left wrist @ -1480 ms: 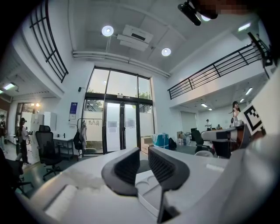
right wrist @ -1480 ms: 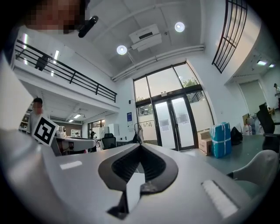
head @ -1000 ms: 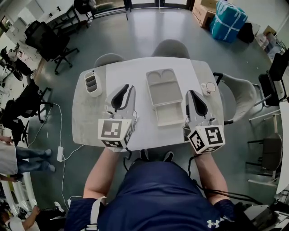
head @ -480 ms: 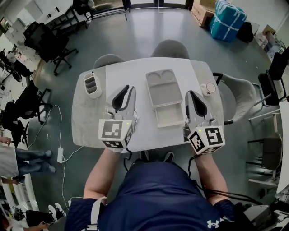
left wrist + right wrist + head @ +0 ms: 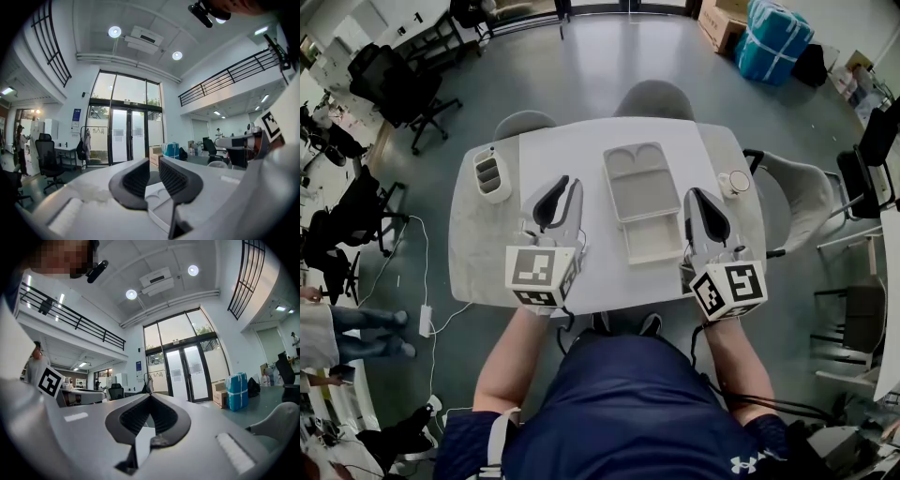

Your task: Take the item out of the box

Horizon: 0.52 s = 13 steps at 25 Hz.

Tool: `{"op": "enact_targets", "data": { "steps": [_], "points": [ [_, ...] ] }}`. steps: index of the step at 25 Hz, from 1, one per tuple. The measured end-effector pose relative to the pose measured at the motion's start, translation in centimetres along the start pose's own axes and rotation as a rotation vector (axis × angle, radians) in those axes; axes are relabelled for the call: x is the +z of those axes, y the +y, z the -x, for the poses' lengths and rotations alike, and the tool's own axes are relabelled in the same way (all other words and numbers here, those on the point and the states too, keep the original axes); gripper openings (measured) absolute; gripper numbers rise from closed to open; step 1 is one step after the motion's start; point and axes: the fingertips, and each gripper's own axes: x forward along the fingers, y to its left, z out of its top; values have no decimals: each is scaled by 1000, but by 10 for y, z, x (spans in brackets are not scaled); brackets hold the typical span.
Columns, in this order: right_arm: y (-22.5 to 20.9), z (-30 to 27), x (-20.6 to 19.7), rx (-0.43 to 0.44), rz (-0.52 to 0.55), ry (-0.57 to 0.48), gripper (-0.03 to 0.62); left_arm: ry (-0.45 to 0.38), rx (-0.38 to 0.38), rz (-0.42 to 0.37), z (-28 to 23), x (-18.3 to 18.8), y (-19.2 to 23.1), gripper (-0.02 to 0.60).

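Note:
A pale open box [image 5: 642,202] lies in the middle of the white table [image 5: 581,141], its moulded lid folded back on the far side and its shallow base nearer me. I cannot make out any item inside it. My left gripper [image 5: 551,192] hovers left of the box, jaws drawn together to a thin slit and holding nothing; part of the box [image 5: 157,194] shows past the left gripper [image 5: 154,164]. My right gripper [image 5: 705,208] hovers right of the box, and in its own view the right gripper [image 5: 150,397] has its tips touching, with nothing between them.
A small white container [image 5: 493,174] with dark compartments stands at the table's left end. A small round object [image 5: 734,181] sits at the right end. Grey chairs [image 5: 654,98] ring the table's far and right sides. Office chairs, cables and people's legs are on the floor at left.
Both grippers and the box stay where they were. Only the people on the floor at the far left have shifted.

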Motion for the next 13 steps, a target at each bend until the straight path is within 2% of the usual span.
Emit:
{"op": "enact_targets", "data": {
  "steps": [13],
  "points": [
    [5,-5,-6,3,-1,12,2,13,-6,-8,0,-6,6,69]
  ]
}}
